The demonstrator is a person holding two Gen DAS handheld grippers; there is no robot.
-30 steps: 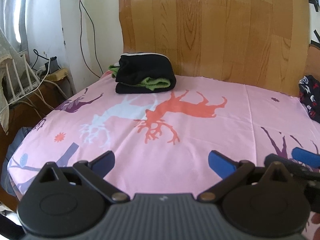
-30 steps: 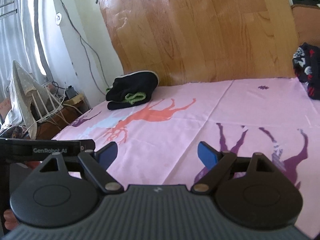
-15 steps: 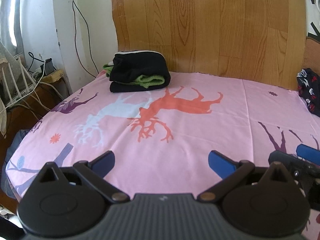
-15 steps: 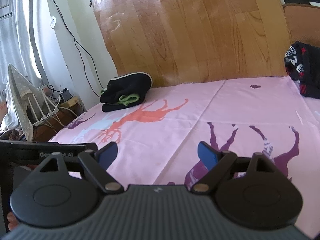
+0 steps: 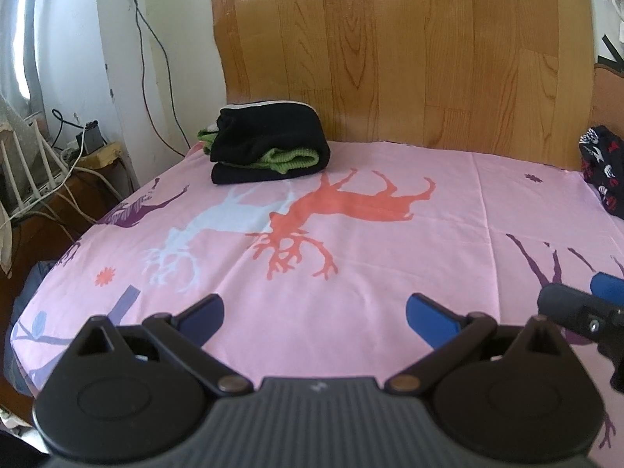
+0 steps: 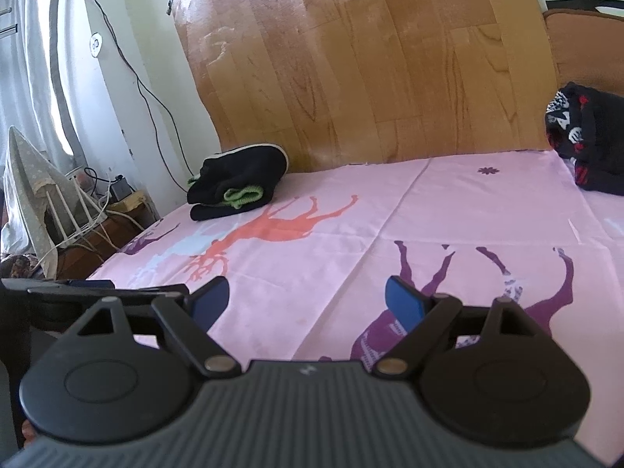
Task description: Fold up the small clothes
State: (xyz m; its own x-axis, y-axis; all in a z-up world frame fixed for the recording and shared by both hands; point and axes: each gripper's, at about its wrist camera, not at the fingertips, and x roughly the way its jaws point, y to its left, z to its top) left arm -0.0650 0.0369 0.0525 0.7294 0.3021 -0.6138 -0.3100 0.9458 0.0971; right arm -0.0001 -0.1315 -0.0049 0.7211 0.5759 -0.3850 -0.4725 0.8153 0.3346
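Clothes lie well apart from both grippers: the left gripper (image 5: 314, 314) and right gripper (image 6: 306, 298) hover wide apart-fingered, holding nothing, over the pink deer-print sheet (image 5: 390, 273). Farther off, a folded black-and-green pile (image 5: 269, 144) sits at the far left by the wooden headboard (image 5: 390, 50); a black patterned garment (image 6: 589, 140) lies crumpled at the far right.

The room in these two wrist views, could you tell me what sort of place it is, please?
Most likely a bedroom at home: a pink deer-print sheet covers what looks like a bed, folded dark clothes lie on it, and a wood-grain panel stands behind like a headboard.
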